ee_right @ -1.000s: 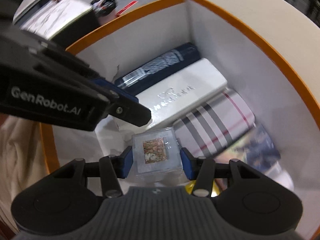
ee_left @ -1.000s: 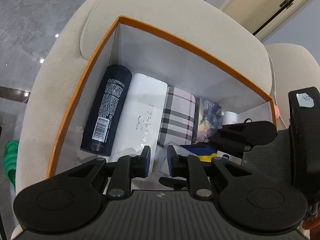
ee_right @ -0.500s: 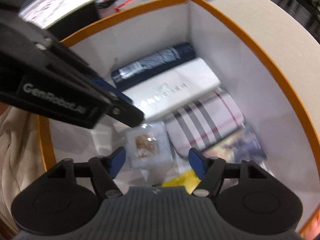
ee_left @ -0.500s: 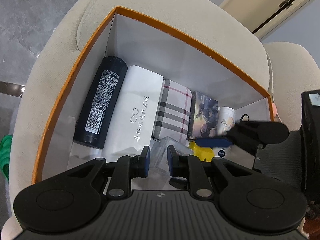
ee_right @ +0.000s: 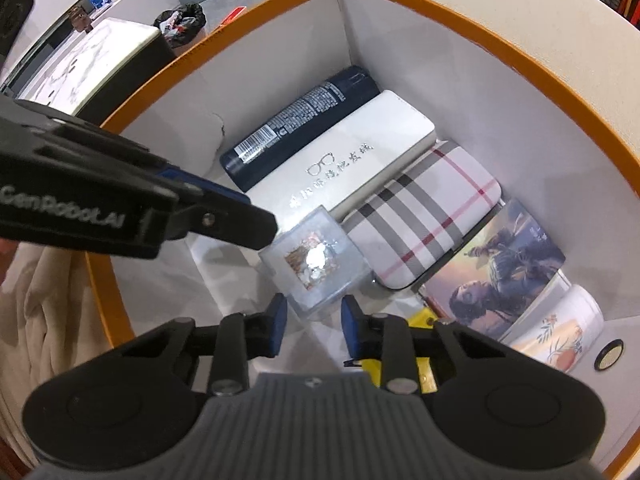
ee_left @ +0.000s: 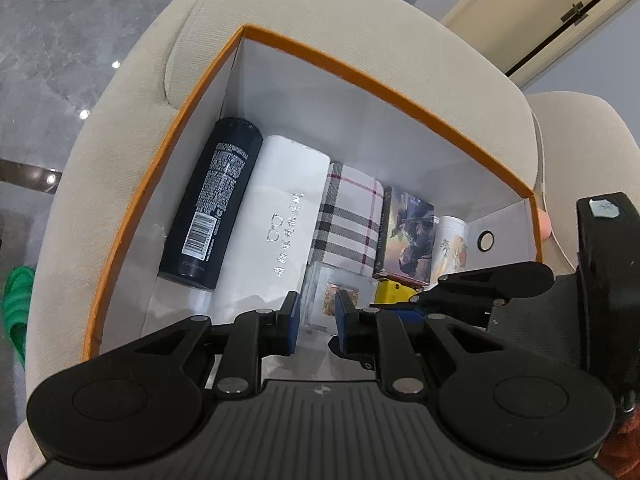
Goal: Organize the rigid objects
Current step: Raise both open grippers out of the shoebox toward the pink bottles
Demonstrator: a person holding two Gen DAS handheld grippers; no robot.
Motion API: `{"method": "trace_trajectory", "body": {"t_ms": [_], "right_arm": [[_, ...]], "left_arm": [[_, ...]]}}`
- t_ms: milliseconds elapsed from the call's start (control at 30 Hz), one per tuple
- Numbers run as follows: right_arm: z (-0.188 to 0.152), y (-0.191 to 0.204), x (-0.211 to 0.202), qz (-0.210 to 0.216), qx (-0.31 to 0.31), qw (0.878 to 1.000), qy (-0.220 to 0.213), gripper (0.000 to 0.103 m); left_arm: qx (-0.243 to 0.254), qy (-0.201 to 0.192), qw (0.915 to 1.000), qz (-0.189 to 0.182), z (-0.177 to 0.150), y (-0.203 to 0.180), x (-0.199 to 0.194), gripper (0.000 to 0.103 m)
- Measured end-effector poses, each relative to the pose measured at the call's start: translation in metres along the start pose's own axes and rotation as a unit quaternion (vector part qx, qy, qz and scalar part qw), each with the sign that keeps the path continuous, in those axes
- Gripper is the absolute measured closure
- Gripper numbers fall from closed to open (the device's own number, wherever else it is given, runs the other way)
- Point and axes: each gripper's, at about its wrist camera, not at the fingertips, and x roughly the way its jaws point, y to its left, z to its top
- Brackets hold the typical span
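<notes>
An orange-rimmed white box (ee_left: 360, 68) (ee_right: 480, 52) sits on a beige armchair. Inside lie a dark blue can (ee_left: 212, 200) (ee_right: 300, 116), a white glasses case (ee_left: 280, 216) (ee_right: 348, 152), a plaid case (ee_left: 348, 220) (ee_right: 432, 212), a picture box (ee_left: 408, 236) (ee_right: 500, 272), a white floral cup (ee_left: 450, 248) (ee_right: 560, 332) and a clear plastic box (ee_left: 324, 292) (ee_right: 316, 260). My right gripper (ee_right: 313, 328) is open and empty just behind the clear box. My left gripper (ee_left: 316, 314) hovers over the box's near side, jaws narrowly apart and empty.
A yellow object (ee_left: 394, 294) (ee_right: 420, 368) lies at the box's near edge under the right gripper. The beige armchair (ee_left: 320, 12) surrounds the box. Green slippers (ee_left: 16, 304) lie on the grey floor to the left. A cream cloth (ee_right: 44, 312) lies beside the box.
My right gripper opened and let go of the clear plastic box, which now rests in the orange box, then drew back and narrowed its jaws. My left gripper drew back slightly.
</notes>
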Motion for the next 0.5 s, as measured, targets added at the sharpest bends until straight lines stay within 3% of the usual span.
{"method": "trace_trajectory", "body": {"t_ms": [200,333,400,500], "right_arm": [[-0.009,0.005,-0.014,-0.016,0.008,1.0,-0.018,0.073],[-0.021,0.002,-0.054,-0.034,0.037,0.996,-0.077,0.073],[-0.03,-0.002,-0.078,-0.054,0.052,0.991,-0.113,0.073],[-0.047,-0.016,-0.114,-0.089,0.092,0.979,-0.161,0.067]], "left_arm": [[0.033,-0.024,0.9991,-0.011,0.002,-0.023,-0.015,0.083],[0.089,-0.043,0.9946,-0.032,-0.001,-0.056,-0.025,0.08],[0.118,-0.051,0.991,-0.039,-0.001,-0.074,-0.029,0.073],[0.16,-0.059,0.9844,-0.042,-0.001,-0.103,-0.03,0.073]]}}
